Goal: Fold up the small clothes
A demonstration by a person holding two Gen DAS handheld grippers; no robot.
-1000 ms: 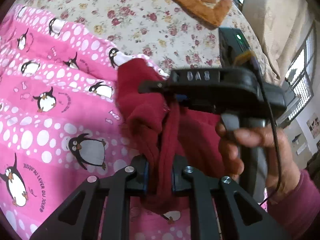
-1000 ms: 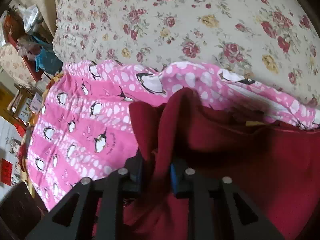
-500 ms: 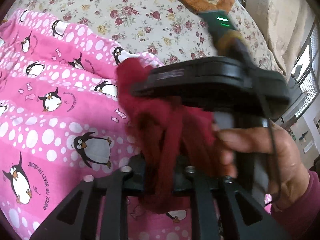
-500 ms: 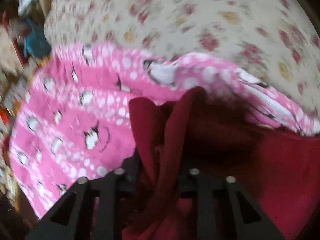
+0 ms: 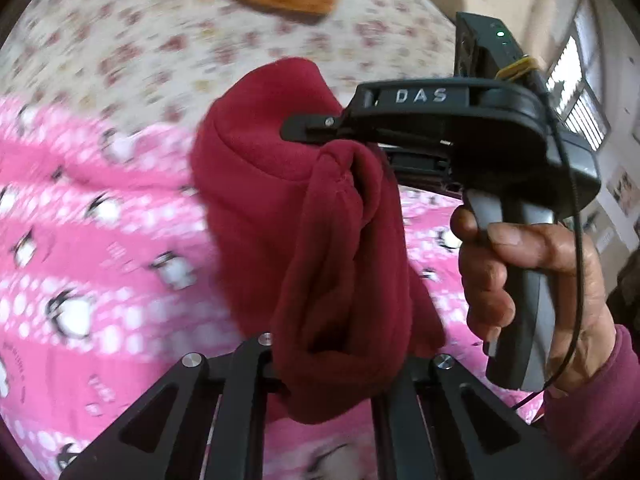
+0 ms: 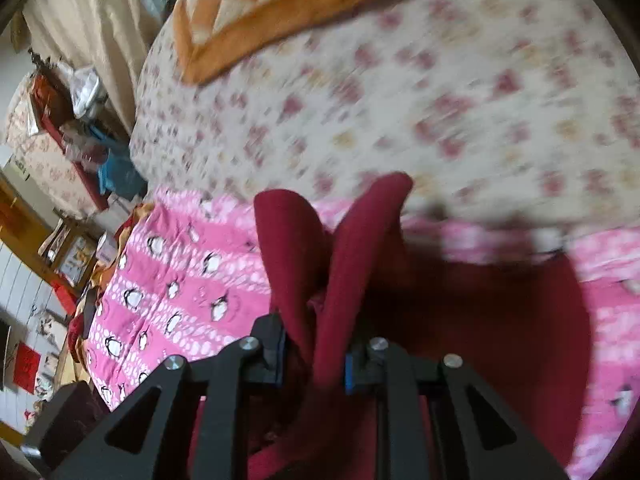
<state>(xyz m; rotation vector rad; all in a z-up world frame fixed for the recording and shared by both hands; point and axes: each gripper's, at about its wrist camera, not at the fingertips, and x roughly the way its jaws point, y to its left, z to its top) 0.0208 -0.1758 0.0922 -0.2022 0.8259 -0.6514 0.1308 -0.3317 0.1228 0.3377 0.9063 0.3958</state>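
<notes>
A dark red fleece garment (image 5: 288, 216) hangs bunched in the air above the pink penguin blanket (image 5: 80, 248). My left gripper (image 5: 332, 364) is shut on a thick fold of it at the bottom of the left wrist view. In that same view my right gripper (image 5: 316, 128) comes in from the right, held by a hand (image 5: 532, 276), and bites the garment's upper edge. In the right wrist view the red garment (image 6: 340, 248) stands up in two folds between my right gripper (image 6: 314, 356), whose jaws are closing on the cloth.
A floral bedsheet (image 6: 400, 100) covers the bed beyond the blanket, with an orange patterned cushion (image 6: 256, 4) at its far end. Cluttered furniture and bags (image 6: 72, 120) stand beside the bed on the left. A window (image 5: 580, 92) is at the right.
Both grippers have lifted the red garment off the blanket and carried it toward the floral sheet. The cloth now hangs free between them.
</notes>
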